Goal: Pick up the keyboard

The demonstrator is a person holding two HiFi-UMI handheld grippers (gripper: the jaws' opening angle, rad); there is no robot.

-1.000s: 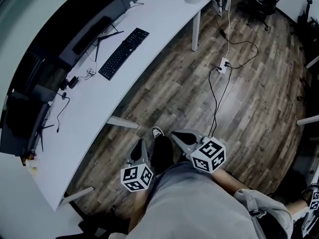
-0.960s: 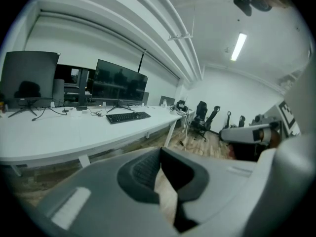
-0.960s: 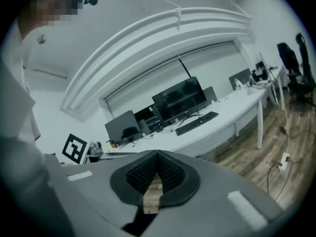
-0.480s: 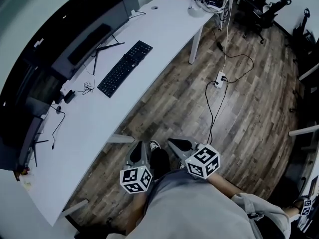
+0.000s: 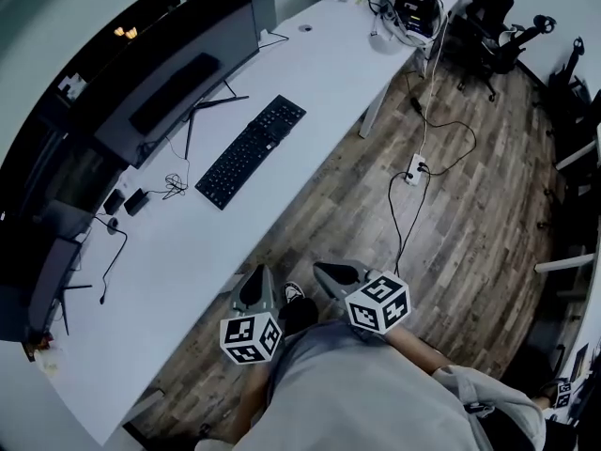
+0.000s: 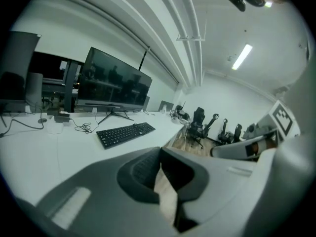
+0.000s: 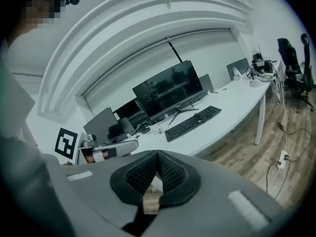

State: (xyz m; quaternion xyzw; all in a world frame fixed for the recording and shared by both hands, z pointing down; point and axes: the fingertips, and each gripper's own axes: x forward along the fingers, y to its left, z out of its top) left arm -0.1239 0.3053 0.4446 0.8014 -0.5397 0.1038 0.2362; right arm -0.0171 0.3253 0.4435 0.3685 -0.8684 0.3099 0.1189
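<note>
A black keyboard (image 5: 252,150) lies on the long white desk (image 5: 188,252), in front of a wide dark monitor (image 5: 178,83). It also shows in the left gripper view as the keyboard (image 6: 126,133) and in the right gripper view as the keyboard (image 7: 193,123). Both grippers hang low by the person's legs, well short of the desk edge and far from the keyboard. My left gripper (image 5: 259,274) is shut with nothing in it. My right gripper (image 5: 321,269) is shut too and holds nothing.
Cables and small devices (image 5: 127,200) lie left of the keyboard. A pile of equipment (image 5: 413,7) sits at the desk's far end. A power strip (image 5: 414,169) with trailing cords lies on the wood floor. Office chairs (image 5: 493,12) stand at the back right.
The head view has shifted, and the desk and keyboard now sit larger and nearer the middle. Both grippers stay shut, low by the legs.
</note>
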